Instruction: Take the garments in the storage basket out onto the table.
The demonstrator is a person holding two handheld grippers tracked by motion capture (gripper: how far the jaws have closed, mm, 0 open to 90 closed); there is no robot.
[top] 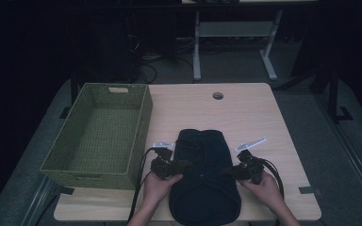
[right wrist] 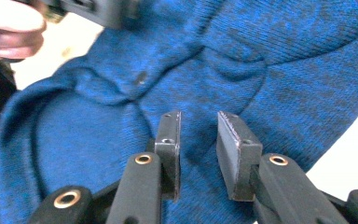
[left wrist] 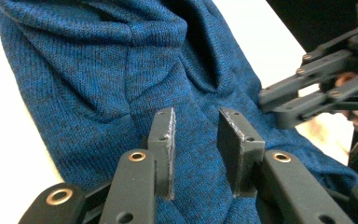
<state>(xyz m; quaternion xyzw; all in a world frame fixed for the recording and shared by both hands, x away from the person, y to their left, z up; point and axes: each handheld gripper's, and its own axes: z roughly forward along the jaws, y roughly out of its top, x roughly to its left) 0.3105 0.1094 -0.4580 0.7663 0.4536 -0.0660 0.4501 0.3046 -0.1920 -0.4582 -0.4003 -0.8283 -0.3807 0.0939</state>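
Observation:
A dark blue knit garment (top: 202,188) lies folded on the front middle of the wooden table (top: 245,117), its near end hanging over the front edge. My left gripper (top: 188,165) sits at its left side and my right gripper (top: 224,172) at its right side, both pointing inward over the cloth. In the left gripper view the jaws (left wrist: 196,140) stand apart above the knit (left wrist: 98,70) with nothing pinched; the other gripper (left wrist: 307,93) shows beyond. In the right gripper view the jaws (right wrist: 198,140) also stand apart over the fabric (right wrist: 284,46), near a curved fold.
A green woven basket (top: 99,179), with nothing in it, stands on the table's left side close to my left hand. A round cable hole (top: 218,95) is at the far edge. Another desk's white legs (top: 197,47) stand on the floor beyond.

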